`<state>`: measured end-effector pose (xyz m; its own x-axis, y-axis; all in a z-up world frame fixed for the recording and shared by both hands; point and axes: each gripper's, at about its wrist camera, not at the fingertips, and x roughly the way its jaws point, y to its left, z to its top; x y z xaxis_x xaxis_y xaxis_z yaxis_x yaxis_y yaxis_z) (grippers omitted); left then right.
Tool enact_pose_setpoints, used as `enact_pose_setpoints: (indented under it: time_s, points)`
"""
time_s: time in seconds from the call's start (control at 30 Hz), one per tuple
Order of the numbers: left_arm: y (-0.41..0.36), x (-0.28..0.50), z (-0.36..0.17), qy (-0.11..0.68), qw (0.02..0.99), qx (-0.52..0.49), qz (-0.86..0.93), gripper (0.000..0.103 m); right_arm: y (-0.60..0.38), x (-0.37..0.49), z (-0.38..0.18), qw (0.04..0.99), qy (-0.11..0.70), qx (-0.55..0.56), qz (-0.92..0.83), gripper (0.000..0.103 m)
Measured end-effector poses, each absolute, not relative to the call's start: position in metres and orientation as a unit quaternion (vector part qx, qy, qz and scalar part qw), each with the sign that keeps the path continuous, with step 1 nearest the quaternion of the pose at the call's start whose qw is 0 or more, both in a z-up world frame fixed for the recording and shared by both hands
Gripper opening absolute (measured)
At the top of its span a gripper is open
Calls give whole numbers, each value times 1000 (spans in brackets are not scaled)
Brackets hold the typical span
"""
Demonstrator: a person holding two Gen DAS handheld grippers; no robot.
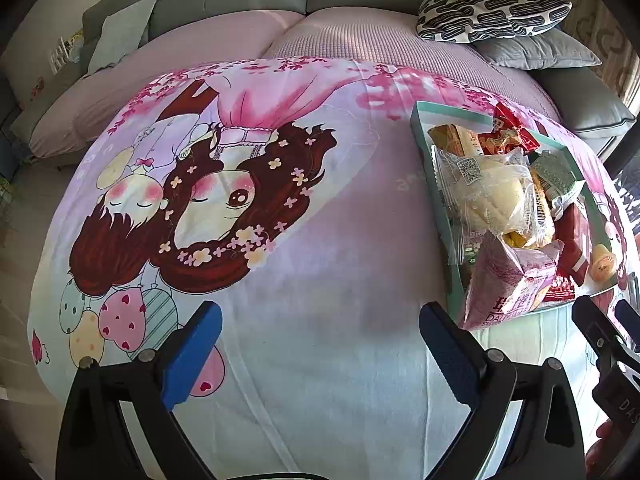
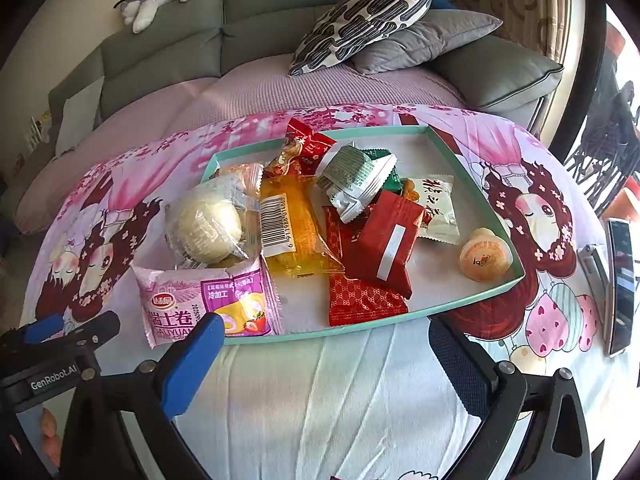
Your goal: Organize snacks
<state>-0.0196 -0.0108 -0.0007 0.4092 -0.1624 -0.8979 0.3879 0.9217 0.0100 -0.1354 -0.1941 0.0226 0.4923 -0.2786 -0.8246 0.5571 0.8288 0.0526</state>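
A pile of wrapped snacks (image 2: 320, 224) fills the shallow teal tray (image 2: 472, 300) on the cartoon-print cloth (image 2: 320, 392). A pink Swiss-roll packet (image 2: 204, 300) hangs over the tray's near-left rim. The right gripper (image 2: 324, 340) hovers spread and empty just before the tray; the left gripper (image 1: 320, 332), also spread, is beside the tray's left.

Bright daylight, sharp focus, fisheye-warped edges

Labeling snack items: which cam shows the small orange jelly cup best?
Right wrist. The jelly cup sits unobstructed in the tray's near right corner, printed lid facing the camera. In the left wrist view the cup lies near the frame edge, distorted, with a red packet beside it.
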Motion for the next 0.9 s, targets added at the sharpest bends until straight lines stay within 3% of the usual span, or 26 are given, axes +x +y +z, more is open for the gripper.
enact_pose_setpoints:
  time_s: [0.9]
  points:
    - [-16,-29,9,490,844,119,-184,99,-194,-135,21,849,444,160,-239,103]
